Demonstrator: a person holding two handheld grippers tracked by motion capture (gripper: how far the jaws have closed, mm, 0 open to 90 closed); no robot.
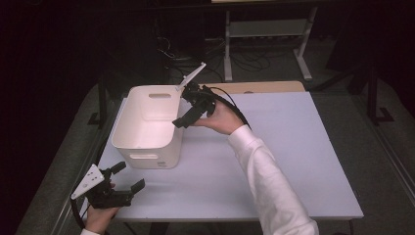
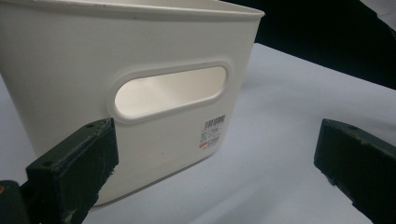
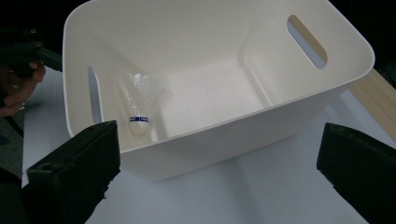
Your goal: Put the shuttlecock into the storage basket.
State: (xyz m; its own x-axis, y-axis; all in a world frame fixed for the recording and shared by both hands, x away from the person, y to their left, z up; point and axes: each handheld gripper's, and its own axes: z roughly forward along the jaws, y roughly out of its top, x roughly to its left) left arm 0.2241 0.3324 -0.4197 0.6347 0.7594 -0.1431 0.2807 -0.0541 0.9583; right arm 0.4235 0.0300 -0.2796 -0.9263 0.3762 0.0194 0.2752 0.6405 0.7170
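White bin [image 1: 147, 128] on pale table [image 1: 274, 166].

White bin [image 1: 147, 142] blocks the counter's [image 1: 274, 161] left-centre; its top is open, shuttlecock [image 3: 139, 105] lying in one inside corner. Right half of the frame: bare counter, free passage.

White bin [image 2: 140, 93] between open tool [image 2: 215, 158]

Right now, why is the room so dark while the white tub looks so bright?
In the high view, light falls on the table and tub, leaving the surroundings near black. In the left gripper view the tub wall glows evenly. In the right gripper view the shuttlecock looks soft, pale against white.
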